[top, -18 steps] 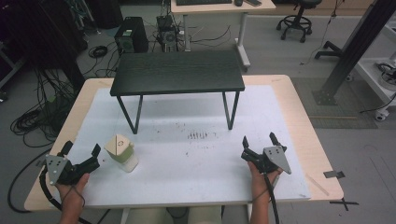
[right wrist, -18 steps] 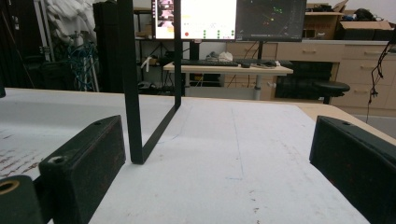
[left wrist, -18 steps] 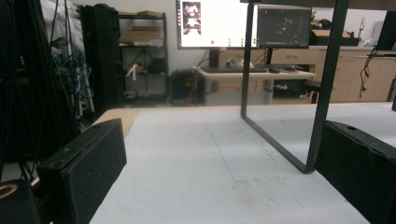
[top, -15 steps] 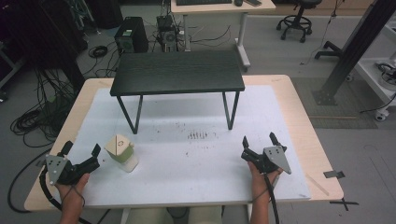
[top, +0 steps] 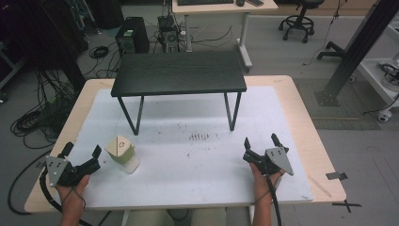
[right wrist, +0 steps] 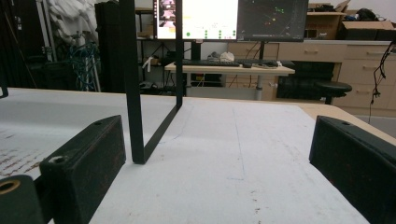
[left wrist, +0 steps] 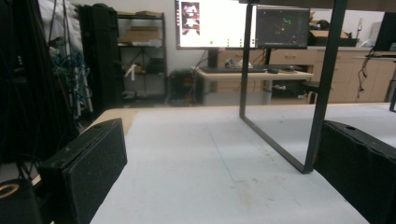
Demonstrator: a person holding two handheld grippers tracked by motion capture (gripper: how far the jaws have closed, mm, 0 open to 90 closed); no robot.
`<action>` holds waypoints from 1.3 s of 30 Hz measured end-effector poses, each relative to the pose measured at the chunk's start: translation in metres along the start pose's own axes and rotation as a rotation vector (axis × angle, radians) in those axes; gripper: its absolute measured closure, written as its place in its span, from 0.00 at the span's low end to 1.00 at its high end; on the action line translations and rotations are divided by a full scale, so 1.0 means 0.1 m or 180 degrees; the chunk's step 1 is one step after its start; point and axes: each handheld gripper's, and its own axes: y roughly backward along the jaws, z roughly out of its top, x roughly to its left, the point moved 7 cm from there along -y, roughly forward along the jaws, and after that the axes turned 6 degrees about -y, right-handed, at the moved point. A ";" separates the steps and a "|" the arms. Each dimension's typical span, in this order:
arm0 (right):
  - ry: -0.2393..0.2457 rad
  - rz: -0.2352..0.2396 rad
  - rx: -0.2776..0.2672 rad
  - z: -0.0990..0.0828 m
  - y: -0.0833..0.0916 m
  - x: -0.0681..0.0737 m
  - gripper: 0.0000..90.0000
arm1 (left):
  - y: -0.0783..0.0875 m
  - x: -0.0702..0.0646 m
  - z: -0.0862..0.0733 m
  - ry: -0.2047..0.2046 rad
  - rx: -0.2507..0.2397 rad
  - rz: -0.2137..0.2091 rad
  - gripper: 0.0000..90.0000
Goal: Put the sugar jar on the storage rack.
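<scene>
Waiting at the near edge of the white mat (top: 197,160), both grippers rest with jaws apart and nothing between them. The left gripper (top: 81,157) sits just beside a small green-and-cream bottle (top: 123,154), which stands upright near the black stand (top: 179,73). Reaching looks like the step in hand; next, the left jaws need to swing around the bottle and close

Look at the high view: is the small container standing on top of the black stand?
No, the small container stands on the white mat, beside the left gripper, apart from the black stand.
</scene>
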 end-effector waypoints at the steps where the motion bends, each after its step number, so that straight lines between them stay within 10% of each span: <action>1: 0.0000 0.0000 0.0000 0.00 0.00 0.00 0.05 | 0.00 0.00 0.00 -0.0005 0.0001 -0.0013 0.05; 16: 0.0033 -0.0002 0.0013 0.00 0.00 0.01 0.05 | 0.21 0.02 0.16 0.0059 -0.0121 -0.0291 0.02; 39: 0.0053 -0.0008 0.0020 0.00 0.00 0.01 0.06 | 0.48 -0.38 0.58 0.0221 -0.0417 -0.1251 0.00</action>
